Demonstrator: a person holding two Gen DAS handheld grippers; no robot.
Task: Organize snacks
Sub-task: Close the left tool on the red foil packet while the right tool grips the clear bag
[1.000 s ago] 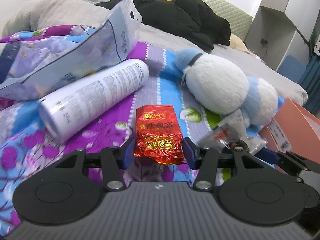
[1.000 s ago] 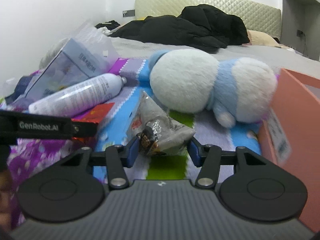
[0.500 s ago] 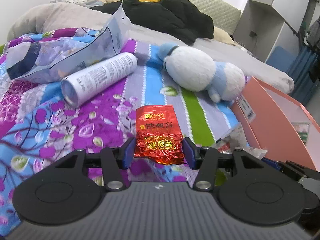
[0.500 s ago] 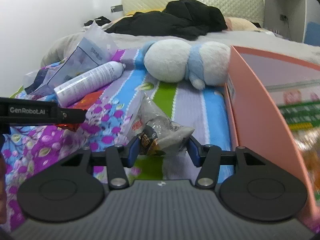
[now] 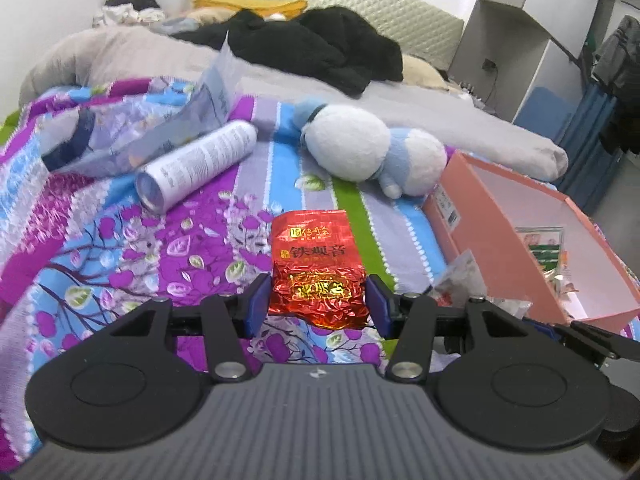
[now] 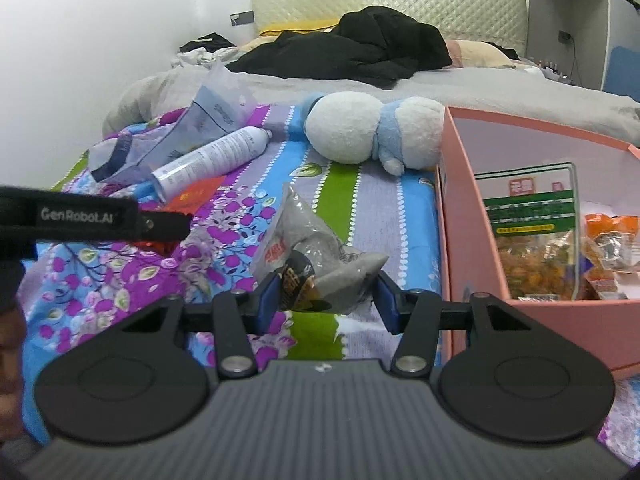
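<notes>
both snacks held clear of the bed: left gripper (image 5: 318,300) jaws clamp red tea packet (image 5: 316,266), right gripper (image 6: 326,294) jaws clamp grey snack bag (image 6: 316,258); pink box (image 6: 472,216) lies rightward, right gripper nearer

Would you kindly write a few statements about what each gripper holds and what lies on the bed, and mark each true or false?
1. The left gripper is shut on a red foil packet. True.
2. The right gripper holds a white spray can. False: it grips a grey snack bag; the spray can lies on the bedspread.
3. The pink box already contains snack bags. True.
4. The plush toy sits inside the pink box. False: it lies on the bed beside it.
5. A black garment lies near the headboard. True.
</notes>
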